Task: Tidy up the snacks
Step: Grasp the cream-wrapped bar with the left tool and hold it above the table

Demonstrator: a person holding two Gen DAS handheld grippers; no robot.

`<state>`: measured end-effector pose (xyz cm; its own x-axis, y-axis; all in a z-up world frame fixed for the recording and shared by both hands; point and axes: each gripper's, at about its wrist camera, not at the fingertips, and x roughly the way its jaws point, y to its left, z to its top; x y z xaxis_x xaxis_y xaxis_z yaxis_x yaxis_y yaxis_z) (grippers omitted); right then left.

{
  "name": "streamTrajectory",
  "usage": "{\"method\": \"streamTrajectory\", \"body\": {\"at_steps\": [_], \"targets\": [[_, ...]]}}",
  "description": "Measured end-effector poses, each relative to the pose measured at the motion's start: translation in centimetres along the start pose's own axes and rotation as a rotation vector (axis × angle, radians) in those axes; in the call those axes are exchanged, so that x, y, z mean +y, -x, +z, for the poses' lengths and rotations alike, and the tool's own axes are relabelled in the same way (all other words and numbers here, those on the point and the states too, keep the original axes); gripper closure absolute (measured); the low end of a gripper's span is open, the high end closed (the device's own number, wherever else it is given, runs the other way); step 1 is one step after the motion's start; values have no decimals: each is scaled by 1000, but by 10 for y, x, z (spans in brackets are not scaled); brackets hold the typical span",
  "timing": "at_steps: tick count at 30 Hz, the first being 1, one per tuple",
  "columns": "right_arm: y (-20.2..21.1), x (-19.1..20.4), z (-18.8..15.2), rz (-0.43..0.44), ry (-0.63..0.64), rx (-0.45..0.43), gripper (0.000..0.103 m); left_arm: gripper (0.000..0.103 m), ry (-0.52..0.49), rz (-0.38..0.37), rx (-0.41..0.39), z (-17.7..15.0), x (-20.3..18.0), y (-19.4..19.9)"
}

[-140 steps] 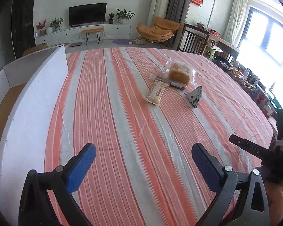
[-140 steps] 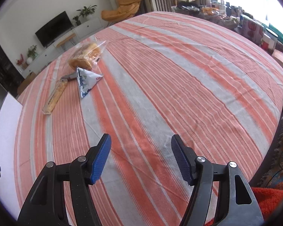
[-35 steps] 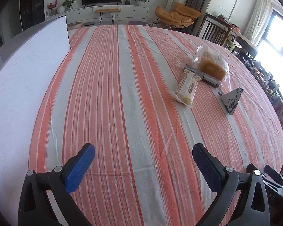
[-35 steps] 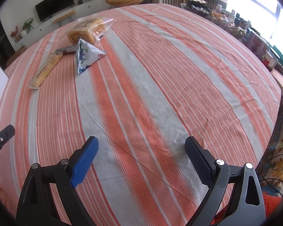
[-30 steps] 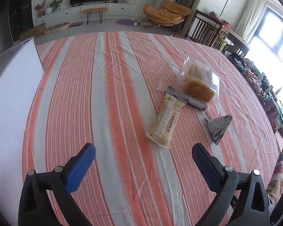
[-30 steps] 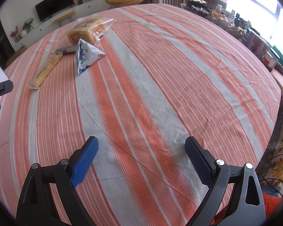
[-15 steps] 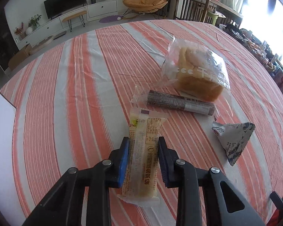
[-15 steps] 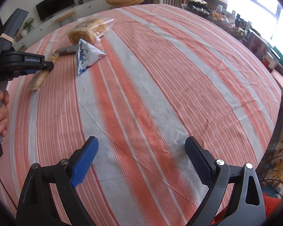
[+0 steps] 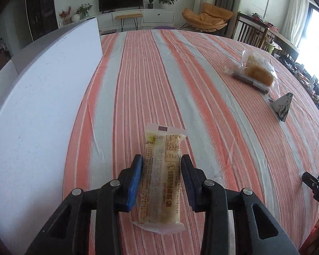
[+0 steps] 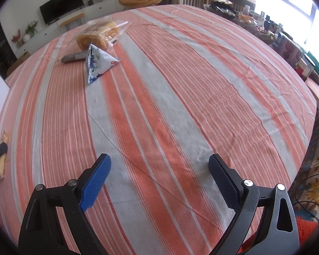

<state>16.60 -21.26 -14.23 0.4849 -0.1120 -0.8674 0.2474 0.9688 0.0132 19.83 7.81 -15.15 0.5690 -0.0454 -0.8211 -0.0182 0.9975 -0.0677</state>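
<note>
- Carrying a long yellow wafer bar in a clear wrapper [image 9: 162,180], the left hand-held gripper [image 9: 162,174] pinches its sides; the jaws have just eased wider.
- The bar has travelled from the remaining snacks to just beside the white foam box [image 9: 42,97] on the striped bench [image 9: 180,74], probably for packing.
- The right hand-held gripper [image 10: 159,182] hangs spread, empty.

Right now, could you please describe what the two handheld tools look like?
Both look alike. The left tool and the right tool each have two black plastic arms with triangular cut-outs and silver rivets, ending in blue, cross-hatched rubber pads. No cables or sleeves show.
</note>
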Motion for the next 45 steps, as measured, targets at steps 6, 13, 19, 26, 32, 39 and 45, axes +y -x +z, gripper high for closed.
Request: {"method": "streamTrajectory", "body": {"at_steps": [6,13,19,26,32,39,45], "targets": [[1,0,0,1,1,1,8,8,-41,71,-37,-7,-9,-7],[1,0,0,1,1,1,8,0,4,76,-18,-3,-2,-13],[1,0,0,1,1,0,8,0,4,76,-18,-3,-2,-13],[1,0,0,1,1,0,8,0,4,76,-18,-3,-2,-13],[1,0,-1,1,1,0,8,0,4,76,-18,-3,-2,-13],[1,0,-1,0,1,0,8,0,4,76,-18,-3,-2,-13],[1,0,0,1,1,0,8,0,5,76,-18,-3,-2,-13]]}}
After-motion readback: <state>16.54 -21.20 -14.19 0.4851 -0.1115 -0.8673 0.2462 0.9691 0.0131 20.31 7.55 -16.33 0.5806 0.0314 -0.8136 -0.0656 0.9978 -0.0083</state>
